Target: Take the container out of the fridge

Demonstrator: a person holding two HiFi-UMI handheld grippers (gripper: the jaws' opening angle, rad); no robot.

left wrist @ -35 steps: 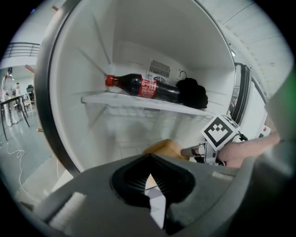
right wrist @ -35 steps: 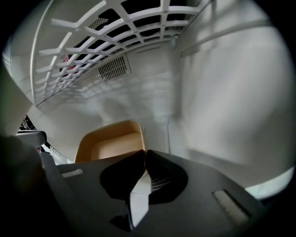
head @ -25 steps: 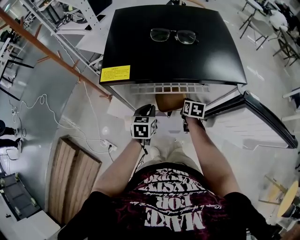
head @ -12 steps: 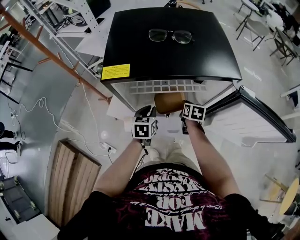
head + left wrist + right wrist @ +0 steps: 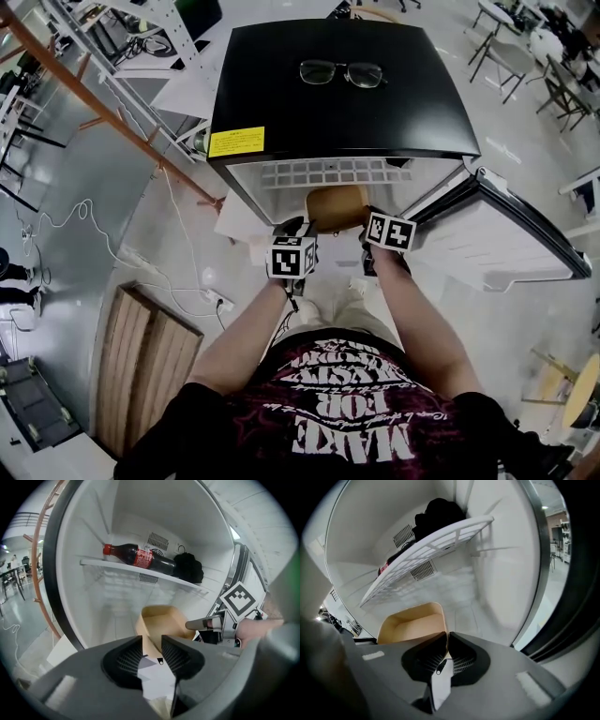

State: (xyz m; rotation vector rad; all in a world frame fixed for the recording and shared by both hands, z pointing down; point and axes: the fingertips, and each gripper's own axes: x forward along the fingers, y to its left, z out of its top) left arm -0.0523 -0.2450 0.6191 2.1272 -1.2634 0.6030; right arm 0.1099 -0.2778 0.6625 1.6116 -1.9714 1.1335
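Both forearms reach forward, roughly parallel and bare below the sleeves. Left gripper [image 5: 151, 645] angled down, jaws narrowly apart, clamped on one wall of the container [image 5: 164, 620]. Right gripper [image 5: 446, 641] also tilted down, jaws almost together, pinching the opposite rim. Marker cubes face upward.

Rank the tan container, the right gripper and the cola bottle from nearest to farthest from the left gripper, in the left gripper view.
1. Tan container: its wall stands between the left gripper's jaws.
2. Right gripper: at the container's other side, rightward.
3. Cola bottle: lying on the upper shelf, behind.
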